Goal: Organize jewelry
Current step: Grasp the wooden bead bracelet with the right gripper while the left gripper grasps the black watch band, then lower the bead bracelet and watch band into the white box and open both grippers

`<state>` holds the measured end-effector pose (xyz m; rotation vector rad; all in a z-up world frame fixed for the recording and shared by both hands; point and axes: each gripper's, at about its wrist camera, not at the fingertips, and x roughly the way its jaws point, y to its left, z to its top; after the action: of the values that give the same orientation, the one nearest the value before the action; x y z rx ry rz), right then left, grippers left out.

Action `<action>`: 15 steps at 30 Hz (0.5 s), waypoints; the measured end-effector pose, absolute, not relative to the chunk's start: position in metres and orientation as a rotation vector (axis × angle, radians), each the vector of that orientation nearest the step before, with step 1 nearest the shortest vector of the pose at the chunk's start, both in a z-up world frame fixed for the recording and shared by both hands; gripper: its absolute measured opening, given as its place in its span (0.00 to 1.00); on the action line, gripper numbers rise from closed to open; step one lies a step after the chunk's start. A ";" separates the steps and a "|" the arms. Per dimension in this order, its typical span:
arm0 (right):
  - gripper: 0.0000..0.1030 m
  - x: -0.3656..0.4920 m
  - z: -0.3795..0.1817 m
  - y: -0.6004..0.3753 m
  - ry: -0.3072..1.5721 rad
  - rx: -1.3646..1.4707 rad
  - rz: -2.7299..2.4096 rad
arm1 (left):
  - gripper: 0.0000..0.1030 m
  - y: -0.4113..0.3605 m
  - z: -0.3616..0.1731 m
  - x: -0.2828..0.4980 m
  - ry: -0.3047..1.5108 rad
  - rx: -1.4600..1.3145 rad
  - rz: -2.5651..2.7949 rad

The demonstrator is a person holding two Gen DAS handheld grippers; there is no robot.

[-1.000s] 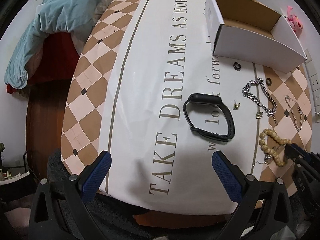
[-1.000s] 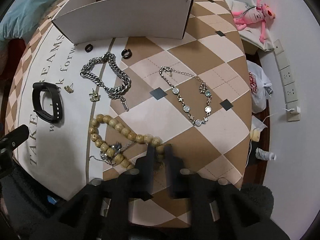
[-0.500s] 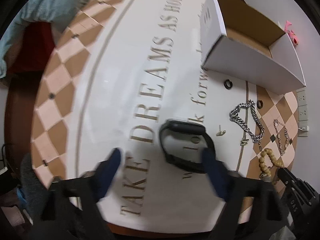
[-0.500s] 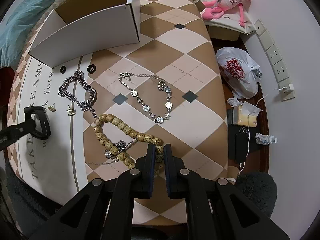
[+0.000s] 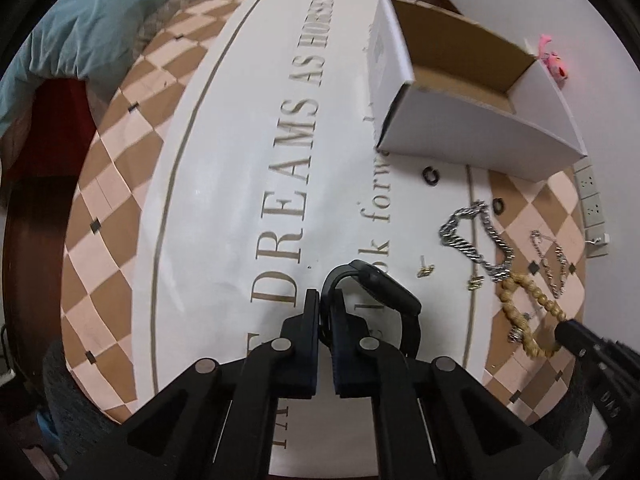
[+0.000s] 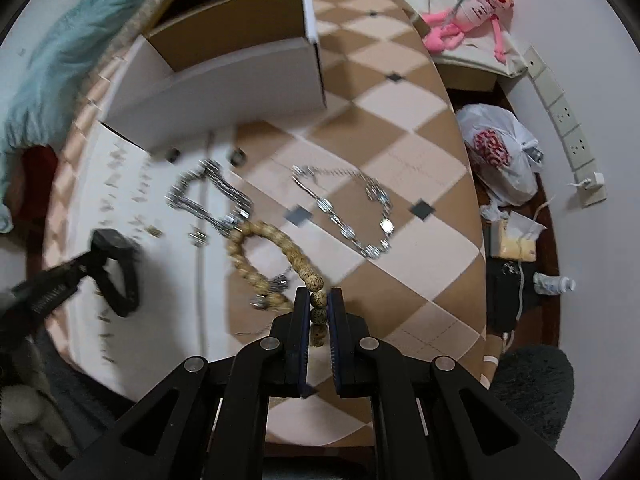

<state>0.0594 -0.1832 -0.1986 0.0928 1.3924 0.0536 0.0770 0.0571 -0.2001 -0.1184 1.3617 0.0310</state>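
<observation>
My left gripper (image 5: 326, 300) is shut on the strap of the black smart band (image 5: 384, 292), which lies on the white part of the tablecloth. My right gripper (image 6: 318, 300) is shut on the wooden bead bracelet (image 6: 256, 256); the beads run up from between its fingers. A thick silver chain (image 5: 476, 240), a thin silver charm bracelet (image 6: 352, 212), two small black rings (image 5: 430, 175) and two small gold earrings (image 5: 426, 270) lie on the cloth. An open white cardboard box (image 5: 476, 128) stands at the far side.
The round table (image 5: 120, 184) has a checked cloth with lettering. A teal blanket (image 5: 80, 28) lies beyond the left edge. A pink plush toy (image 6: 468, 12), a plastic bag (image 6: 500, 152) and wall sockets (image 6: 560, 108) are off the right side.
My left gripper moved forward and closed on the black band's strap. My right gripper stayed shut on the bead bracelet and dragged or lifted it; the right view is blurred by motion.
</observation>
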 end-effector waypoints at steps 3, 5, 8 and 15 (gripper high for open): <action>0.09 0.064 -0.177 -0.180 1.353 0.118 0.088 | 0.02 0.056 -0.180 0.074 1.325 -0.102 0.005; 0.09 0.068 -0.162 -0.178 1.326 0.131 0.110 | 0.02 0.055 -0.165 0.073 1.300 -0.107 -0.014; 0.09 0.081 -0.133 -0.178 1.276 0.147 0.145 | 0.02 0.041 -0.144 0.087 1.257 -0.118 -0.033; 0.09 0.128 -0.066 -0.178 1.142 0.146 0.220 | 0.02 0.031 -0.112 0.134 1.188 -0.134 -0.076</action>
<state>0.1279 -0.1777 -0.0664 0.1460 1.1420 0.2202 0.1341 0.0309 -0.1122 -0.1337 1.1880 -0.0756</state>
